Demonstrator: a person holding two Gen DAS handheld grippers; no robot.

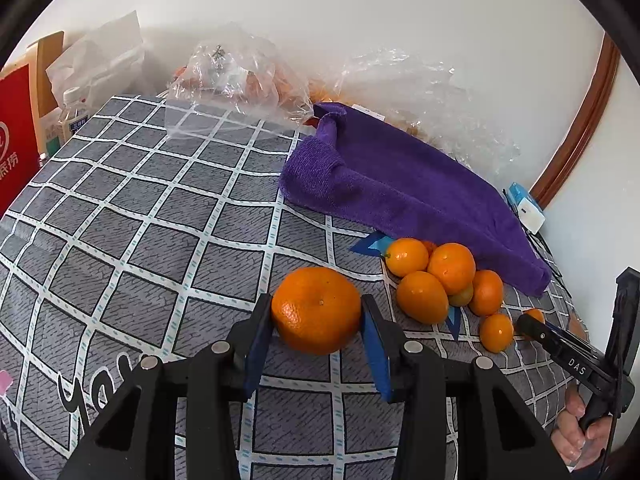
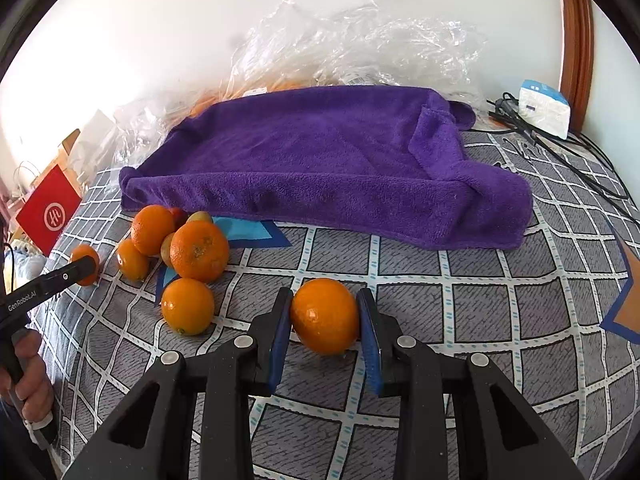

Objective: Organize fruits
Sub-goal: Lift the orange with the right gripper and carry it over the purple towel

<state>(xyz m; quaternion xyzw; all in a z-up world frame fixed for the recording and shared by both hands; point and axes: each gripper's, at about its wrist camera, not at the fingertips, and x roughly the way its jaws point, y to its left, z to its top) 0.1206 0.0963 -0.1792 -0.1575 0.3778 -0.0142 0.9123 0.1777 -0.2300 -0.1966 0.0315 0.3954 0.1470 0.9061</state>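
My left gripper [image 1: 316,302] is shut on a large flat orange [image 1: 318,320], its blue pads pressed to both sides just above the checked cloth [image 1: 160,220]. My right gripper [image 2: 324,298] is shut on a rounder orange [image 2: 325,320] in the same way. A pile of several oranges [image 1: 440,276] lies between the two grippers, by the front edge of a purple towel [image 1: 400,184]. The pile [image 2: 188,248] and the towel [image 2: 320,152] also show in the right wrist view. Each gripper appears at the rim of the other's view, the right gripper [image 1: 528,326] and the left gripper [image 2: 86,266].
Crumpled clear plastic bags [image 1: 248,76] [image 2: 360,40] with more fruit lie against the white wall behind the towel. A red bag [image 1: 16,148] and a bottle [image 1: 74,116] stand at the far left. A blue-white packet [image 2: 544,108] and black cables [image 2: 560,152] lie at the right.
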